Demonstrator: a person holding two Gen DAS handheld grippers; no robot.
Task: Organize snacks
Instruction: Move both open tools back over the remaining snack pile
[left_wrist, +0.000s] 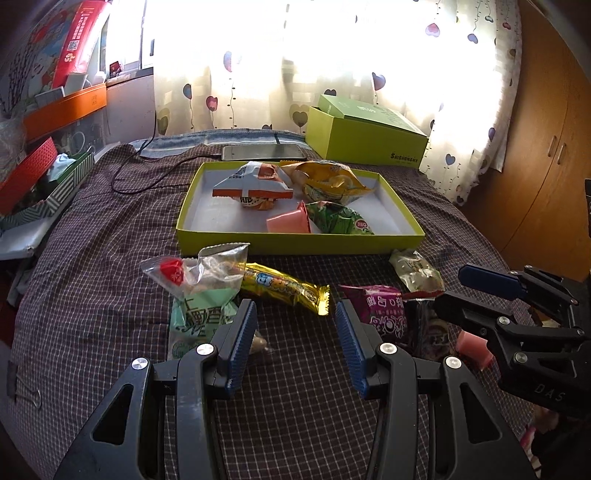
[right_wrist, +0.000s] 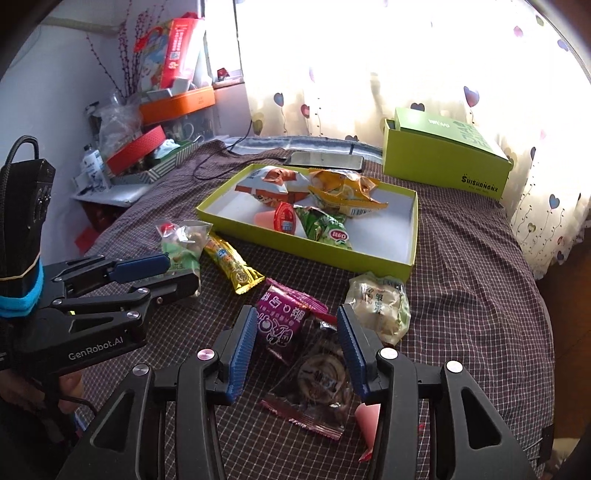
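Since the right gripper (right_wrist: 295, 347) is held apart and empty above the clear cookie packet (right_wrist: 317, 384), just right of the purple packet (right_wrist: 284, 317), both could be pinched together, while the left gripper (left_wrist: 295, 339) is kept wide, empty.

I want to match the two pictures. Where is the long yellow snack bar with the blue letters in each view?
Left wrist view: the yellow snack bar lies at centre, just beyond the left gripper, in front of the tray.
Right wrist view: the bar lies left of centre, pointing toward the tray's near left corner.
Shared landmark: the green tray holding snacks.
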